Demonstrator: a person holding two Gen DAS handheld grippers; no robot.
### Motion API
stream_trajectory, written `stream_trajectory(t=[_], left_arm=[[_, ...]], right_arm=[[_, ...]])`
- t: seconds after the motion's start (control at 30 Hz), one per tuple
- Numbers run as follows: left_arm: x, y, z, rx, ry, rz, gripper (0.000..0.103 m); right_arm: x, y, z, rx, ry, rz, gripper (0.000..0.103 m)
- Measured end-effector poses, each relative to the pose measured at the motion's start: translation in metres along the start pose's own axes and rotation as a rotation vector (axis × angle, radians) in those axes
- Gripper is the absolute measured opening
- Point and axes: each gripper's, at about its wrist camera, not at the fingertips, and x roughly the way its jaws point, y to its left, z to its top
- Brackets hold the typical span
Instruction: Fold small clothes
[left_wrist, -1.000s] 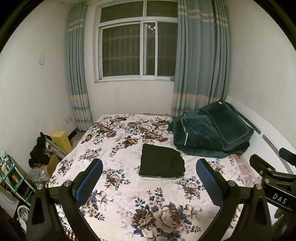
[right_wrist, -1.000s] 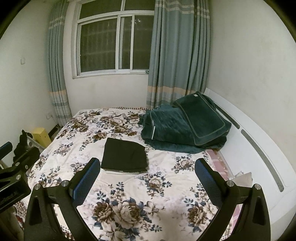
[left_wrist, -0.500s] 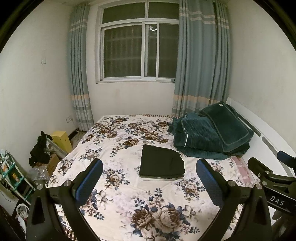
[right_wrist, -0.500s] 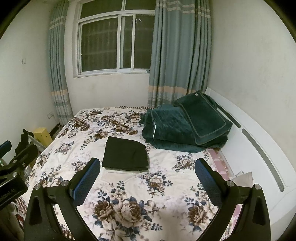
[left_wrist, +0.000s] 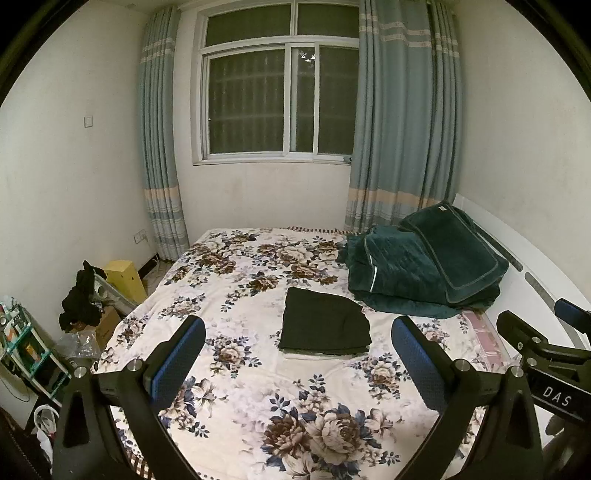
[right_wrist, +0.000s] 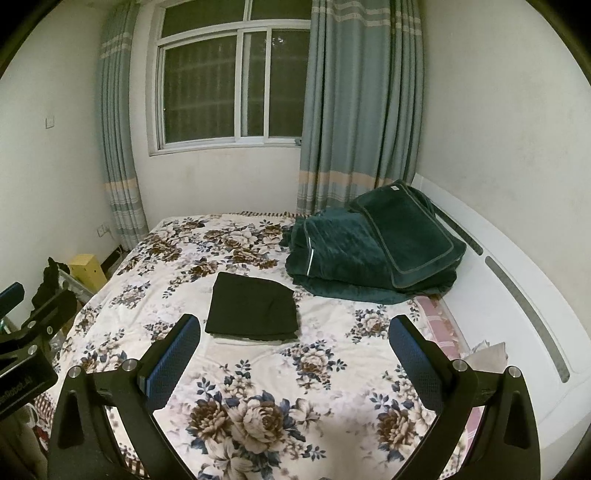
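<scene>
A dark green folded garment (left_wrist: 323, 320) lies flat in the middle of the floral bed sheet (left_wrist: 258, 387), on top of a thin white folded piece whose edge shows beneath it. It also shows in the right wrist view (right_wrist: 253, 307). My left gripper (left_wrist: 297, 354) is open and empty, held well back from the bed's near edge, above it. My right gripper (right_wrist: 293, 350) is open and empty too, at a like distance. Each gripper shows at the other view's side edge.
A pile of dark teal quilts and a pillow (left_wrist: 424, 273) lies at the bed's back right against the white headboard (right_wrist: 517, 295). Left of the bed stand a yellow box (left_wrist: 123, 277), dark clothes (left_wrist: 81, 299) and a shelf (left_wrist: 22, 350). A window with curtains is behind.
Both grippers have risen and drawn back slightly; the bed and folded garment sit a little lower and farther in view. Jaws stay open. The garment has not moved.
</scene>
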Motion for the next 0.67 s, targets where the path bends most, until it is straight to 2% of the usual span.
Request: stream_trajectory(t=[0.67], left_arm=[[-0.0013, 0.0018, 0.0007, -0.018, -0.010, 0.020, 0.103]], right_arm=[[-0.0001, 0.0060, -0.0020, 0.000, -0.008, 0.003, 0.103]])
